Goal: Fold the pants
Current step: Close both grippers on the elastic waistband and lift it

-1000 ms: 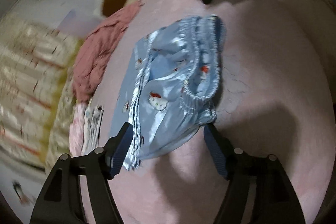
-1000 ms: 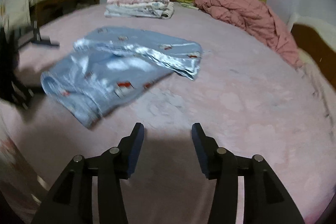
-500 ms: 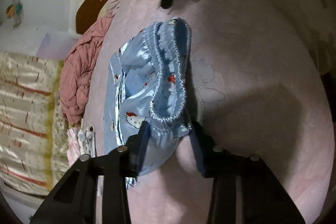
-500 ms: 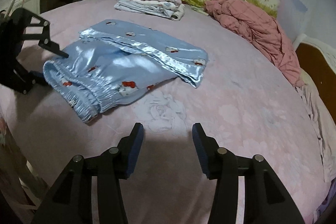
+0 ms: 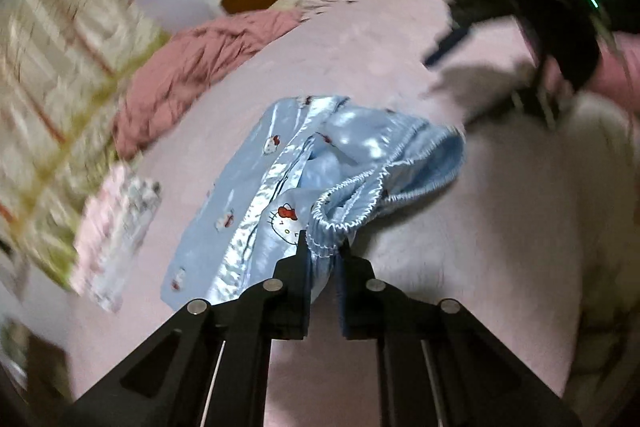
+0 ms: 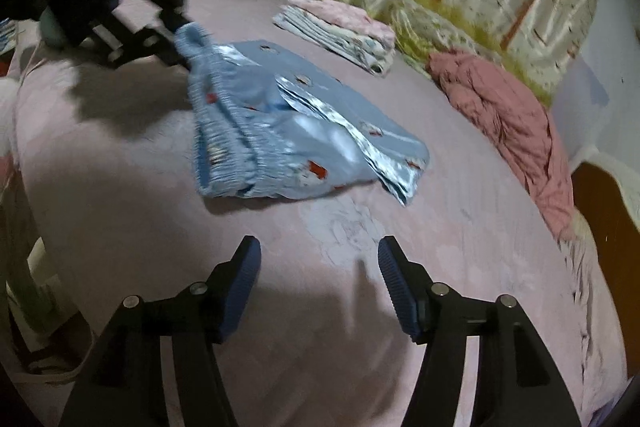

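"Since a second ago the left gripper (image 5: 323,245) has pinched the pants (image 6: 288,131) at the waistband (image 5: 332,223), lifting it off the bed (image 6: 400,247)."

"So folding starts; the right gripper (image 6: 319,269) hovers spread, near the pants."

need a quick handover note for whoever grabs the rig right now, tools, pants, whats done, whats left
Left tool: shut on the elastic waistband corner of the blue pants, lifting that corner off the bed.
Right tool: open, empty, hovering over bare bed just short of the pants.
Pants: legs already laid one over the other, lying flat across the bed; waistband end bunched and partly raised.
Nearby: stack of folded clothes and a rumpled pink blanket beyond the pants.
Left: probably carry the waistband over toward the leg hems, flatten, then release.
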`<move>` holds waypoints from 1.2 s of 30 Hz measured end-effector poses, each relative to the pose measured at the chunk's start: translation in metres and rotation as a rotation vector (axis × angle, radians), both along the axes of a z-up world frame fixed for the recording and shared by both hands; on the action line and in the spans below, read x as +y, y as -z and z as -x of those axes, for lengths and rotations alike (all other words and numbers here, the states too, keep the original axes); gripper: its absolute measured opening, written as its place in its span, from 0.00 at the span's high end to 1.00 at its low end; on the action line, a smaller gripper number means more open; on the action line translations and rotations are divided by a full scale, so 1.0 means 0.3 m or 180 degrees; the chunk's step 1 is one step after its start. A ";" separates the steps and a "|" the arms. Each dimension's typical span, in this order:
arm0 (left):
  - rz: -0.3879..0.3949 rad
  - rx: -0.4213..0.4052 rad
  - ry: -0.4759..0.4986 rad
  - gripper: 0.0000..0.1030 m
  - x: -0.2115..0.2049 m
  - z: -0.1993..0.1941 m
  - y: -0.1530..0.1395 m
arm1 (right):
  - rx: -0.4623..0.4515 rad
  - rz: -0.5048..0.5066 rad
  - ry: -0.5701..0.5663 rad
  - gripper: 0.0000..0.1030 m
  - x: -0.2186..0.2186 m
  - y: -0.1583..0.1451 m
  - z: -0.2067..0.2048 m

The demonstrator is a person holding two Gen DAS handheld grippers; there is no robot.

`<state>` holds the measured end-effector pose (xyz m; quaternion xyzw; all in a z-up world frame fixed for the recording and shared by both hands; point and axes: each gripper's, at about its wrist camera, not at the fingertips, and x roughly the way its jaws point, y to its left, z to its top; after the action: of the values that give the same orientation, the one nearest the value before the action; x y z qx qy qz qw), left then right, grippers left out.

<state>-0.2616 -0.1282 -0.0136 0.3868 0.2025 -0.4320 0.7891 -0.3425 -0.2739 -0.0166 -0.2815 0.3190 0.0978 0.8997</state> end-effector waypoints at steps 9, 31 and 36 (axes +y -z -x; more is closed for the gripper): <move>0.0518 0.0718 -0.0385 0.91 0.019 -0.117 -0.050 | -0.0248 0.0478 -0.0495 0.39 0.163 0.051 -0.044; 0.0973 0.0768 -0.1056 0.91 0.052 -0.442 -0.169 | 0.0395 -0.1649 -0.0316 0.88 -0.067 -0.211 -0.652; 0.1011 0.1085 -0.1153 0.91 0.037 -0.583 -0.124 | 0.0956 -0.2125 -0.0229 0.88 -0.138 -0.147 -0.859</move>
<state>-0.0868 -0.1170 0.0237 0.1380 0.3277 -0.3692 0.8586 -0.0849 -0.3154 0.0274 0.0341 0.3879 0.2683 0.8811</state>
